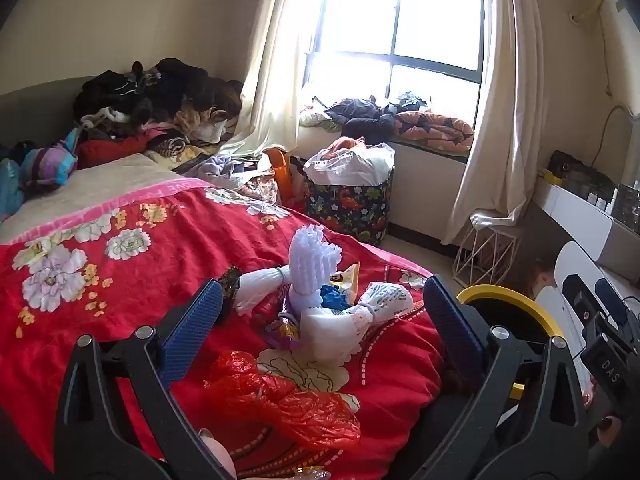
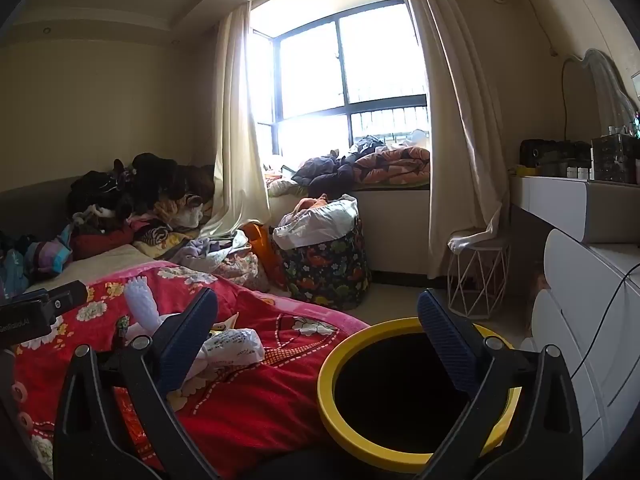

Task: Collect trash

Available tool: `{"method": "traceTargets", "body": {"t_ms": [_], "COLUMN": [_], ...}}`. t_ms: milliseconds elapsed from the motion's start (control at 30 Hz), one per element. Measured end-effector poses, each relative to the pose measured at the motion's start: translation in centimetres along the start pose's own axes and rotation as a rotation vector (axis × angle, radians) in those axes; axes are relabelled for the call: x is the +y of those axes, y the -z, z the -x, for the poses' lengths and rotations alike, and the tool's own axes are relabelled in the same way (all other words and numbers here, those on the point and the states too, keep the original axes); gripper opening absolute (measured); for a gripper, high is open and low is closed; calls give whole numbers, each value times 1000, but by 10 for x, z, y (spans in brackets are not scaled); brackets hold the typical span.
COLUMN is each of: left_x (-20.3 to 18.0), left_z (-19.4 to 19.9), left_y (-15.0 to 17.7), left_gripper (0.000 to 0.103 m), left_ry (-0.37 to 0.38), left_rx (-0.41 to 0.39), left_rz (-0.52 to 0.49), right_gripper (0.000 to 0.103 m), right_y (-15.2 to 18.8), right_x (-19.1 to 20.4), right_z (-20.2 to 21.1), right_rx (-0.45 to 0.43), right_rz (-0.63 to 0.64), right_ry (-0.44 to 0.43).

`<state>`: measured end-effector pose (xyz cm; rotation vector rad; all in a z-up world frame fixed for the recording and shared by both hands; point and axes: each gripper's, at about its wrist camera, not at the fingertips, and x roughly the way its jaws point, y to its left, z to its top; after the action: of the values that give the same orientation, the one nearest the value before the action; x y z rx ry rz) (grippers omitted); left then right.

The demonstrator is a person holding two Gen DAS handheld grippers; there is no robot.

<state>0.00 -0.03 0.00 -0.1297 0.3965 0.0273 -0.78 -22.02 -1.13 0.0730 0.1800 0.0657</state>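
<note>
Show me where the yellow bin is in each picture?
Left wrist view: only part of the yellow bin peeks out at lower right, behind the right finger, past the edge of the red blanket.
Right wrist view: the yellow bin sits bottom centre, its dark opening showing.
Shared landmark: the dinosaur basket under the window.

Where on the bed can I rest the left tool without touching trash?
Free: the floral red blanket left of the white foam netting, up to the pink band. Crowded: foam netting, snack wrappers and red plastic bag ahead of the left tool; clothes pile at the head.
</note>
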Motion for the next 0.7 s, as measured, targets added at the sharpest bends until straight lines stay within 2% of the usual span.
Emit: {"method": "traceTargets", "body": {"t_ms": [700], "left_x": [-9], "left_z": [10], "left_y": [-14], "left_gripper": [92], "left_ry": [20], "left_rx": [-21], "left_rz": [0], "right_gripper": [97], "right_y": [-2], "right_x": [0], "right_z": [2], "right_rx": [5], "right_rz": [5], "right_ry": [1]}}
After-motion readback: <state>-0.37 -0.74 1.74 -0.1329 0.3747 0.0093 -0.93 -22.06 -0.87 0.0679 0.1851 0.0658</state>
